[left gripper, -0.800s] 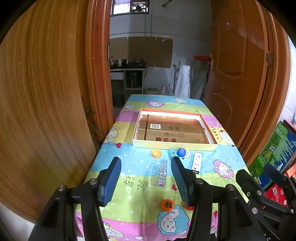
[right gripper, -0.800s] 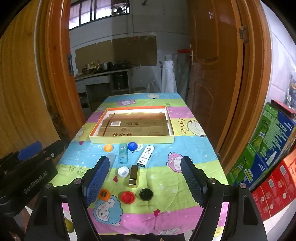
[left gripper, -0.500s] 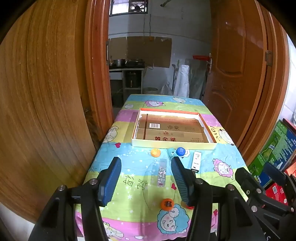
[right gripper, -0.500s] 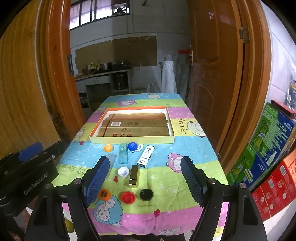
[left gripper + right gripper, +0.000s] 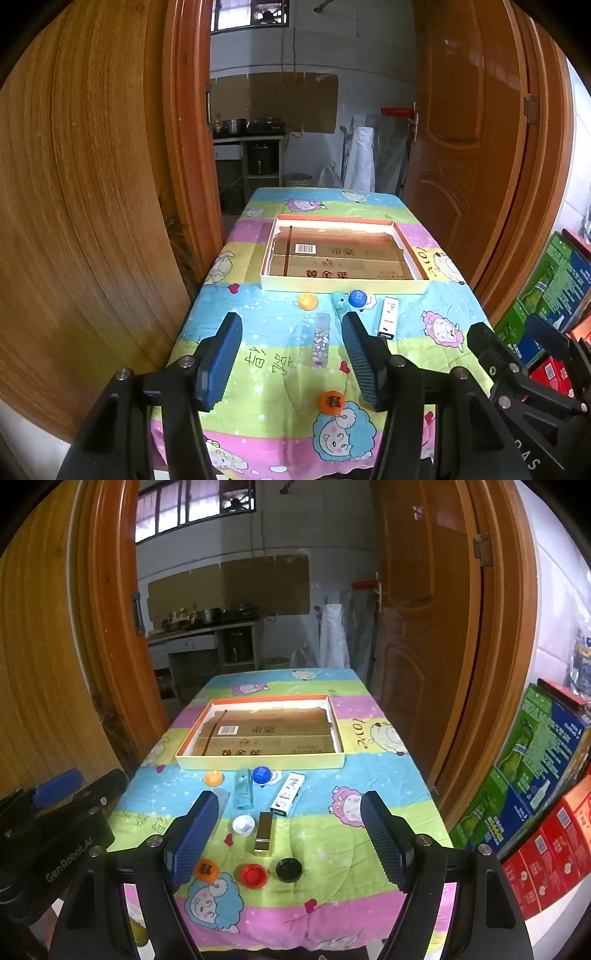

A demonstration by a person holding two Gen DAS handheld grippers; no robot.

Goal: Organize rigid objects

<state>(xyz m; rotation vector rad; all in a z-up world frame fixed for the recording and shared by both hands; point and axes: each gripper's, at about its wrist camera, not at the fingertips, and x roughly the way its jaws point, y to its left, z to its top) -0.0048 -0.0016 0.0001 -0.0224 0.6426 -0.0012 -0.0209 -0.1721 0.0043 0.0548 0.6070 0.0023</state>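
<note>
A shallow cardboard tray [image 5: 258, 764] with an orange rim lies mid-table, lined with flattened brown card. In front of it are scattered small items: an orange cap [image 5: 213, 777], a blue cap [image 5: 260, 774], a clear teal lighter [image 5: 243, 788], a white box [image 5: 288, 794], a white cap [image 5: 243, 825], a gold box [image 5: 265, 833], plus orange [image 5: 207, 869], red [image 5: 252, 875] and black [image 5: 288, 869] caps near the front. My right gripper [image 5: 286, 836] hovers open above the front items. My left gripper [image 5: 291, 360] is open over a patterned strip [image 5: 320, 339].
The table wears a colourful cartoon cloth [image 5: 369, 805] and stands between wooden doors [image 5: 424, 627]. Stacked green and red cartons [image 5: 535, 775] line the right wall. Beyond the doorway is a kitchen counter with pots [image 5: 207, 616].
</note>
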